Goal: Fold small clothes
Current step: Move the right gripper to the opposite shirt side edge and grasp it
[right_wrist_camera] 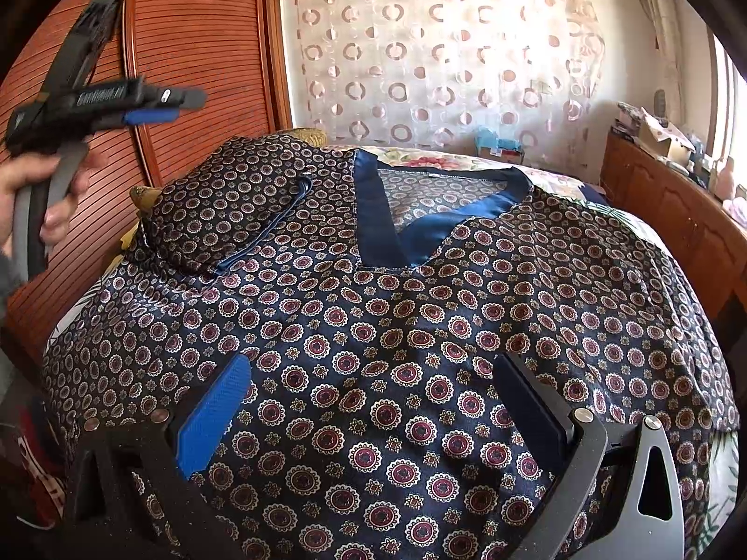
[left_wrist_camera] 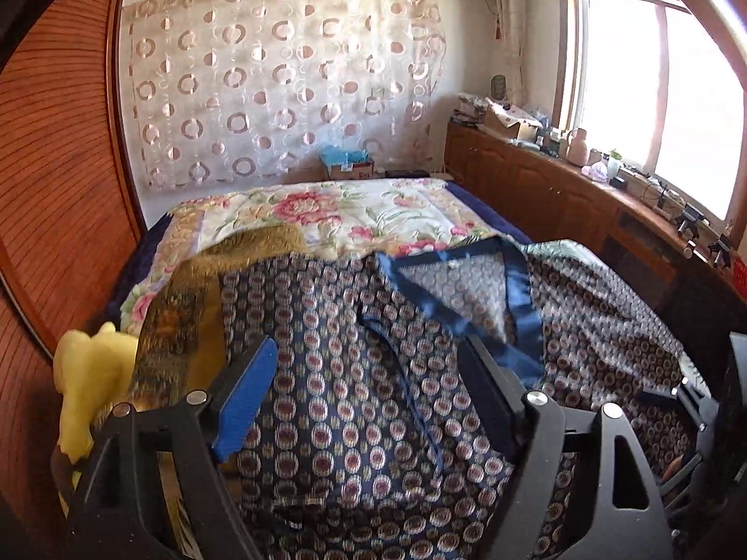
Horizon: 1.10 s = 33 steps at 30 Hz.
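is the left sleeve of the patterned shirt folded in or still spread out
Folded in. In the right wrist view the sleeve lies doubled over the shirt front, its blue cuff edge facing the collar.

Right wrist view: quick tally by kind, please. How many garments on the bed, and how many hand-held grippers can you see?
Patterned navy garment: 1
Hand-held grippers: 2, the left hand-held gripper raised, the right hand-held gripper over the cloth, both open and empty
Total: 3

Left tool (left_wrist_camera: 369, 350) agape; right tool (right_wrist_camera: 373, 368) agape
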Available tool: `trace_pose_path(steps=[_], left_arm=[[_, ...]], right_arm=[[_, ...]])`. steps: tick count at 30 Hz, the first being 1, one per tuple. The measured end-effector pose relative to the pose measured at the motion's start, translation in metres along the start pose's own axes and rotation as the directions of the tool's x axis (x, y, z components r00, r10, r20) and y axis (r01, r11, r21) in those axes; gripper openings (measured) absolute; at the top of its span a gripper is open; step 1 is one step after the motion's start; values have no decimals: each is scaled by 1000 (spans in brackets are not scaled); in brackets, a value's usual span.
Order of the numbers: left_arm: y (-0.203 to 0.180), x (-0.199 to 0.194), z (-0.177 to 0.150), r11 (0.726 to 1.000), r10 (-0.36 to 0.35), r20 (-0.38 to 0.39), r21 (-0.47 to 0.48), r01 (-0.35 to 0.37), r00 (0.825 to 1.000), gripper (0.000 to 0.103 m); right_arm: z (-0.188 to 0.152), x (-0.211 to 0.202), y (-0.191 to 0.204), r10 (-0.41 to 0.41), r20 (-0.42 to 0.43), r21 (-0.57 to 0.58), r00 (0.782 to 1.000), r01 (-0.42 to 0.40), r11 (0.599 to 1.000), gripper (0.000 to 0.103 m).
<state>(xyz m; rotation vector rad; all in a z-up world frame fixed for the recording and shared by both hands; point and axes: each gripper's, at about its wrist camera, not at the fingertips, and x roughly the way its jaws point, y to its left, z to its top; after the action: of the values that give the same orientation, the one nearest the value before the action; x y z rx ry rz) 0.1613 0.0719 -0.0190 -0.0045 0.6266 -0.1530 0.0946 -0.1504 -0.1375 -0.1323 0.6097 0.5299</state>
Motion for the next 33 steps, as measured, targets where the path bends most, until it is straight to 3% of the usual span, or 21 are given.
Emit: trace_pose_path(steps=[8,12,22,33], left_arm=[[-6,32,-52,999,22,-125,-21,-25,992,80],[-17,41,-65,1000,20,-155,-10,-22,988,80],[-53,56,-70,999,16,-196,50,-6,981,80],[-67,80,-77,998,14,-268,63,3,963,81]], right_arm=[[2,-2,-8,16,-6,31,1000,-16,999,103],[3,-6,-19,-31,-15,19,999,31,999,103],[1,-29,-87,-165,-29,58,986,166,984,103],[0,-66,-149,-278,-58,96,959,283,954,98]])
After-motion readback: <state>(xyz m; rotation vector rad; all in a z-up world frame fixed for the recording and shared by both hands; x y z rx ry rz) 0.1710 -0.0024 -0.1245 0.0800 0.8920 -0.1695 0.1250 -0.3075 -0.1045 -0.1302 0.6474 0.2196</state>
